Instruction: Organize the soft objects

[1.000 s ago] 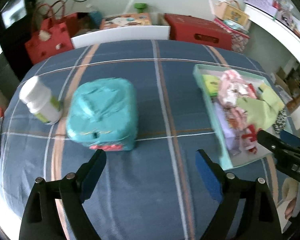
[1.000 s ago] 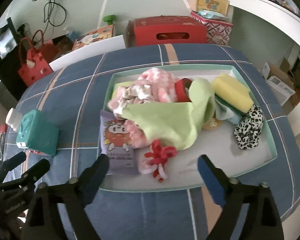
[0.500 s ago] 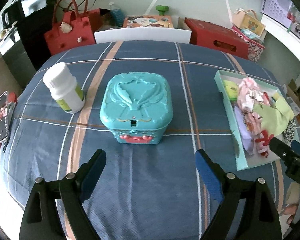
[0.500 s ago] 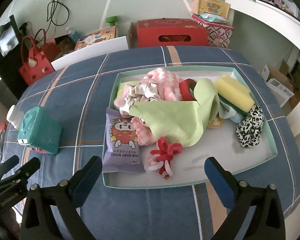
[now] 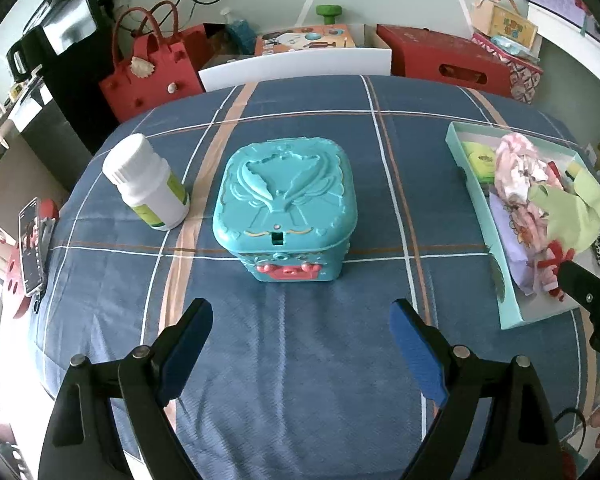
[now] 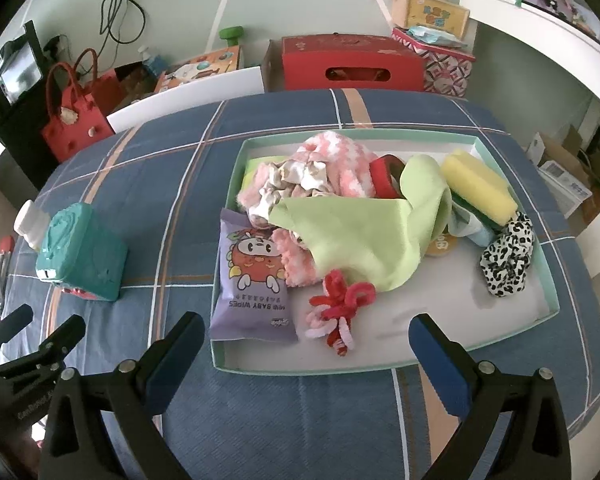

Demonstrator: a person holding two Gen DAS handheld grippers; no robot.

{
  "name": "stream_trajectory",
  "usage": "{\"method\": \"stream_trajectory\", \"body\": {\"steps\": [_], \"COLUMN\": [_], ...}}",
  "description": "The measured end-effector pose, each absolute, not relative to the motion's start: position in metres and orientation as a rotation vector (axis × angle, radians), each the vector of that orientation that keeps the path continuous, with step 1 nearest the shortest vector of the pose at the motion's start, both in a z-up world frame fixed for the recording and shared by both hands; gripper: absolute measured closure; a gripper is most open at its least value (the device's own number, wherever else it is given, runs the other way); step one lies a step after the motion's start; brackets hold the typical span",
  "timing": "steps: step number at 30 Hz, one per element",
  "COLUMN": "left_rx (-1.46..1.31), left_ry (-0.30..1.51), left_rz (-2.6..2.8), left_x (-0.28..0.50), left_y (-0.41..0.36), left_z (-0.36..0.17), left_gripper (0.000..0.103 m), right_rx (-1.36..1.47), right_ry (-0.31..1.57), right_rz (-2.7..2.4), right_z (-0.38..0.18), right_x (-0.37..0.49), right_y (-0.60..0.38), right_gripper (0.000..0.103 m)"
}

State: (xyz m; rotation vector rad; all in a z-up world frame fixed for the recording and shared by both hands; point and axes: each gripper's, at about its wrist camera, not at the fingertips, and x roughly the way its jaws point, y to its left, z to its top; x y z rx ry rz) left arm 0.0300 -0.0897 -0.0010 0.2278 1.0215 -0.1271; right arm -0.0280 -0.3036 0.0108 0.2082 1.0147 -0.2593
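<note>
Left hand-held gripper: jaws spread wide with nothing between them, low centre of the left wrist view, facing the teal box.
Right hand-held gripper: also spread wide and empty, low in the right wrist view, just short of the near rim of the tray.
Just changed: a second ago the left view was blurred, with the teal box left of centre; now it is sharp and the box sits mid-frame, lid down, red latch facing the camera. The right view has backed off slightly, and its jaws have spread a little wider.
Soft objects: heaped in the tray at centre of the right wrist view: green cloth, pink knit piece, red-and-pink pipe-cleaner bow, leopard scrunchie, yellow sponge, wipes pack.
Table: blue plaid cover; a white bottle stands left of the box.
Meaning for the task: the left gripper looks lined up on the closed box and the right on the tray; whether sorting lies ahead or is finished cannot be told from the closed lid.
</note>
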Motion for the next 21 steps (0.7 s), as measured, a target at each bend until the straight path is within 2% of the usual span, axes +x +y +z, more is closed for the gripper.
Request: {"method": "stream_trajectory", "body": {"steps": [21], "left_rx": [0.196], "left_ry": [1.045], "left_rz": [-0.117], "left_x": [0.0384], "left_y": [-0.0866], "left_z": [-0.0061], "left_gripper": [0.013], "right_rx": [0.184], "right_ry": [1.030], "right_rz": [-0.257], "right_z": [0.0055], "right_x": [-0.0254], "right_y": [-0.2994], "right_gripper": [0.000]}}
